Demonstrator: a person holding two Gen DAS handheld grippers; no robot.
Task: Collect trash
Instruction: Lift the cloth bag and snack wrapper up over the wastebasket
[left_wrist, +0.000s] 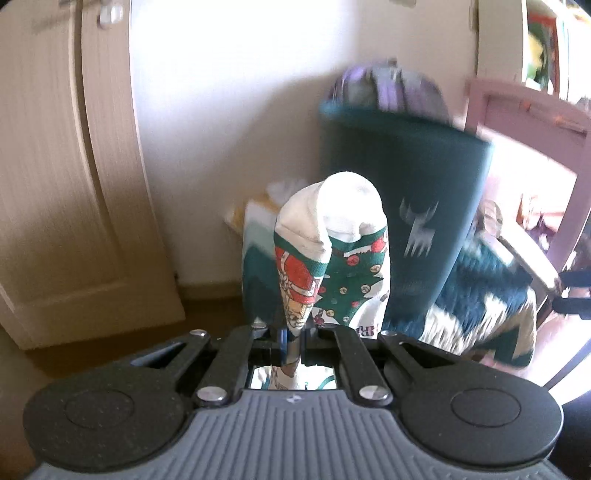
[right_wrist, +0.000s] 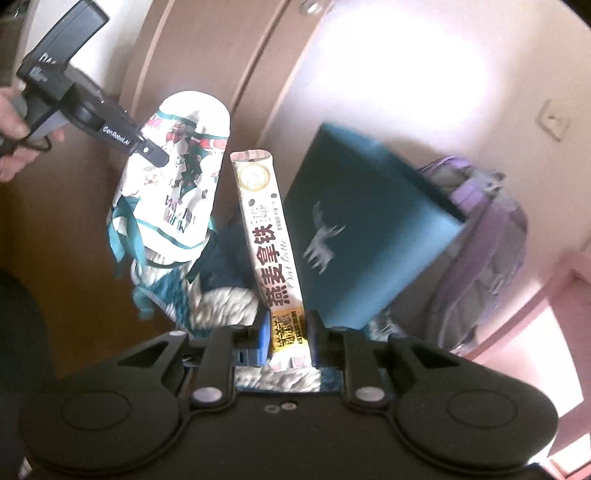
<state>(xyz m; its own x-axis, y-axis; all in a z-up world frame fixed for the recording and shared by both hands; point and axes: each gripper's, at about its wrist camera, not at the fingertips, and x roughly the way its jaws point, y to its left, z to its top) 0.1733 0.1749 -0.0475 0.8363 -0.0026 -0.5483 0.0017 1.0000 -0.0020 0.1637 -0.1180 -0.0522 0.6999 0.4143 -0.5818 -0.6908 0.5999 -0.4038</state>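
Carrying trash: the right claw (right_wrist: 287, 341) pinches a latte sachet (right_wrist: 267, 236) at frame centre, the left claw (left_wrist: 293, 338) grips a Christmas-print bag (left_wrist: 332, 266). Next, probably dropping both into the blurred teal bin (left_wrist: 399, 206), right of centre.

A home is showing here, probably a bedroom: pale wardrobe doors (left_wrist: 62, 177) are standing along the wall, a purple backpack (right_wrist: 480, 236) is leaning by a teal box (right_wrist: 362, 229), and pink furniture (left_wrist: 532, 122), blurred, is sitting at the side above a wooden floor (left_wrist: 22, 369).
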